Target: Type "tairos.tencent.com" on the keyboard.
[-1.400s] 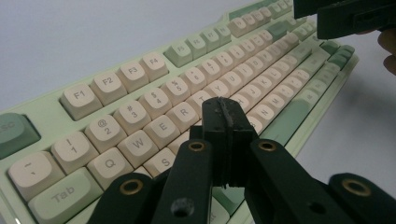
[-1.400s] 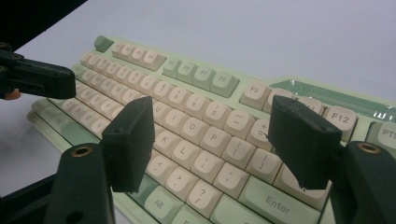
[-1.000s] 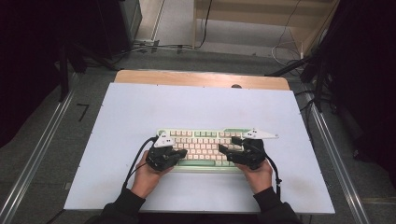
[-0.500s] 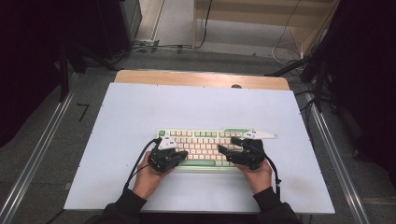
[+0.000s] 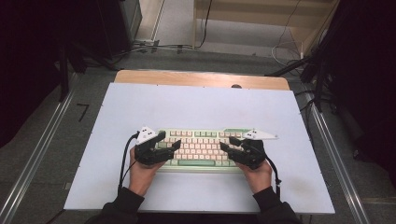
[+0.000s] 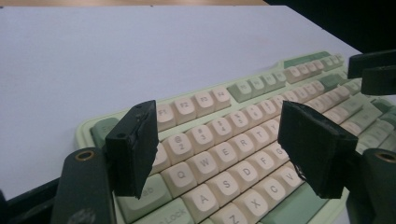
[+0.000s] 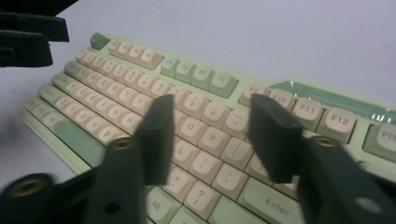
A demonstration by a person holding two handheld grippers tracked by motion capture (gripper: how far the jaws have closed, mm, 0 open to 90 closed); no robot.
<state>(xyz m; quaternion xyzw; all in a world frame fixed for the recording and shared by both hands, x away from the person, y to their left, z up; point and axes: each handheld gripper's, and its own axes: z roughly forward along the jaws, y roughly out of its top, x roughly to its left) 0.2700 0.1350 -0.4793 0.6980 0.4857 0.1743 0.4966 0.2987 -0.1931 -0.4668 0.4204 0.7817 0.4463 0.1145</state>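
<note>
Since the earlier frame the left claw (image 5: 170,143) has sprung wide and the right claw (image 5: 229,145) narrowed, both empty over the keyboard (image 5: 201,148) mid-bench (image 5: 201,102) — typing in hand, next press needs one jaw lowered on a key

Both forearms enter from bottom edge of high view, dark sleeves to wrists. Left hand (image 5: 142,170) grips left gripper (image 5: 173,145), pointed inward toward right; jaws just been opening, now wide apart, nothing between. Right hand (image 5: 257,173) grips right gripper (image 5: 226,145), pointed inward toward left; jaws just been closing, gap remains, nothing clamped.
</note>
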